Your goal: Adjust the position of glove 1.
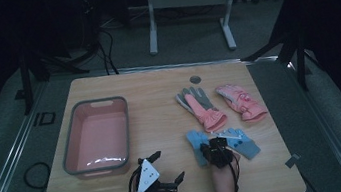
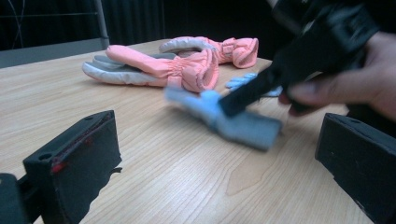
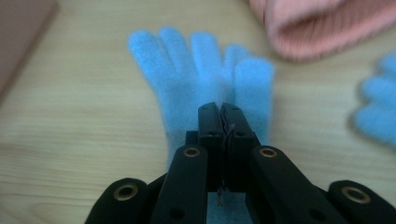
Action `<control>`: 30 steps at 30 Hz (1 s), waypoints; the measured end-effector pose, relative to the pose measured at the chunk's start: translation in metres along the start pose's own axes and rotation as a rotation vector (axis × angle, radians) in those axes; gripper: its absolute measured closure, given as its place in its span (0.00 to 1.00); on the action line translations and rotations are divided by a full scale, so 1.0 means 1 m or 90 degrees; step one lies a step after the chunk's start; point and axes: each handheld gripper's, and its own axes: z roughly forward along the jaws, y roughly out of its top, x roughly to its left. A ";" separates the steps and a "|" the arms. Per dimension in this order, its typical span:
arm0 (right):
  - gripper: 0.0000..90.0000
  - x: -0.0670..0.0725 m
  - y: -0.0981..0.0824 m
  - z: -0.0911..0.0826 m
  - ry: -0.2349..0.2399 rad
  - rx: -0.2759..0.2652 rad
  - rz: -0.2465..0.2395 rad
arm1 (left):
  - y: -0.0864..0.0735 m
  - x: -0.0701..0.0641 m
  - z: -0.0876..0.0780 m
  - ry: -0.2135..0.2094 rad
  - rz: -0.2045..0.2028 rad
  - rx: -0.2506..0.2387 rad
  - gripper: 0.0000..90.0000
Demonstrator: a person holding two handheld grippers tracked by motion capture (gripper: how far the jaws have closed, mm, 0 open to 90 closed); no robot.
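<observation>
A light blue knit glove (image 1: 196, 144) (image 3: 196, 65) lies flat on the wooden table (image 1: 158, 97), fingers pointing away. My right gripper (image 1: 218, 145) (image 3: 219, 109) is on its cuff end with the jaws pressed together, pinching the fabric. In the left gripper view this glove (image 2: 243, 123) shows blurred under the right gripper's black jaw. A second blue glove (image 1: 244, 144) (image 3: 378, 112) lies just to the right. My left gripper (image 1: 168, 166) (image 2: 219, 140) rests near the front edge, open and holding nothing, aimed at the gloves.
Two pink and grey winter gloves (image 1: 203, 109) (image 1: 241, 101) lie behind the blue pair. A pink basin with a grey rim (image 1: 69, 140) stands at the left of the table. A desk frame (image 1: 185, 3) stands on the floor beyond.
</observation>
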 end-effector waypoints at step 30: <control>0.75 -0.035 0.032 0.012 0.210 0.024 -0.436 | 0.000 0.001 0.001 -0.007 -0.004 0.003 0.00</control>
